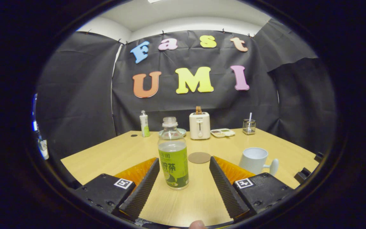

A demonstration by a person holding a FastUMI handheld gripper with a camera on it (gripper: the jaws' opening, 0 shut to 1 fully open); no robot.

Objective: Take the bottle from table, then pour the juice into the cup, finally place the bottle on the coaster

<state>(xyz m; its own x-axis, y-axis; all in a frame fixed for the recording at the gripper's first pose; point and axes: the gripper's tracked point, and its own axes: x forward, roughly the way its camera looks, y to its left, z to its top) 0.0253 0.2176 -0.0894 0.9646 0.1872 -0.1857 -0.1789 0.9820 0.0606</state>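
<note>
Tool: the tool (183, 167) stands wide open above the table (122, 152), gripping nothing; its two fingers have ribbed inner faces.
Bottle: the bottle (173, 152) stands between the fingers, nearer the left one and touching neither (a clear gap shows on each side).
Axis: the bottle's long axis is upright, its uncapped neck at 12 o'clock.
Materials: the bottle is clear ribbed plastic with a green label; the table is pale wood grain.
Coaster: the coaster (199, 157), a flat brown disc, lies just beyond the bottle at 1 o'clock.
Cup: the cup (254, 160), smooth and white, stands at 3 o'clock from the coaster, its handle turned to 3 o'clock.
Room: bare wood lies between bottle, coaster and cup; the table's left edge runs well off at 9 o'clock.
Far edge: a small bottle (144, 124), a toaster (199, 125), a tray (222, 132) and a wire holder (249, 126) line up at 12 o'clock.
</note>
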